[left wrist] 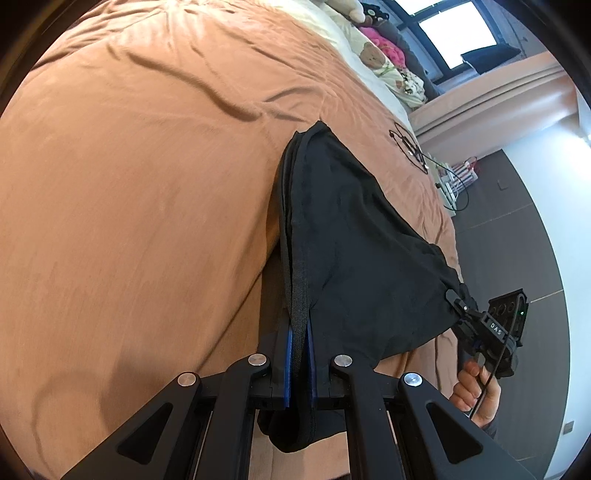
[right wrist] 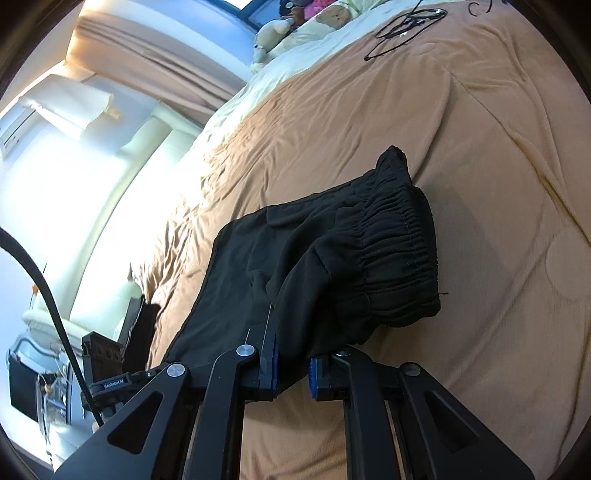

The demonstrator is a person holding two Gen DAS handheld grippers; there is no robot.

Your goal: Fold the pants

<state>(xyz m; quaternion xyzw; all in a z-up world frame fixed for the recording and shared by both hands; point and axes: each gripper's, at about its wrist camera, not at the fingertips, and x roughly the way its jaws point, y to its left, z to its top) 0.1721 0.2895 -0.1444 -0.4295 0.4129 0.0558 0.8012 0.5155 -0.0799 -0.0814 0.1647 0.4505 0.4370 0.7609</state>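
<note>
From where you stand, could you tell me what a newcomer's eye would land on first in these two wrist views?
The black pants stand out first, dark against the orange-brown bedspread, stretched between the left gripper and the right gripper, each clamped on the fabric. In the right wrist view the gathered elastic waistband bunches above the fingers. Farther off, stuffed toys sit at the head of the bed, and a black cable lies looped on the cover.

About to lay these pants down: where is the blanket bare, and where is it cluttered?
Bare: the wide brown blanket left of the black pants, and the stretch beyond the waistband towards the cream sheet. Crowded: the black cable coiled near the sheet and the plush toys past it.
</note>
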